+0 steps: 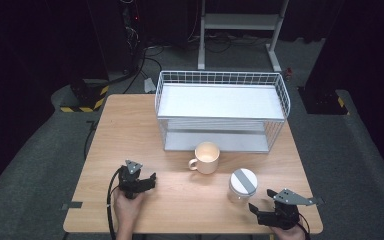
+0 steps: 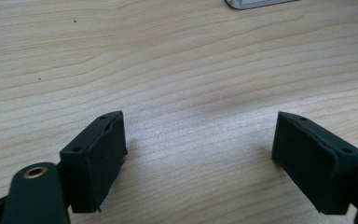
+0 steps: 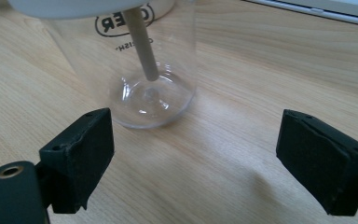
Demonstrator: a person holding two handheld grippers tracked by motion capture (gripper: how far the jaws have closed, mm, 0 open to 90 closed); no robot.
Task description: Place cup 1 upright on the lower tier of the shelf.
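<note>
A clear plastic jar (image 1: 242, 186) with a white lid and a grey strip across the lid stands upright on the wooden table (image 1: 180, 200), front right. In the right gripper view the jar (image 3: 135, 70) rises just ahead of the jaws and a little to their left, with printed lettering on its wall. My right gripper (image 1: 260, 201) (image 3: 196, 135) sits close behind the jar, open, with only bare wood between its pads. My left gripper (image 1: 147, 182) (image 2: 198, 135) is held low over the table at front left, open and holding nothing.
A cream mug (image 1: 206, 157) stands upright near the table's middle, handle to the left. Behind it a white wire rack (image 1: 220, 107) with two shelves fills the back of the table; its corner (image 2: 256, 3) shows in the left gripper view. Bare wood lies between the hands.
</note>
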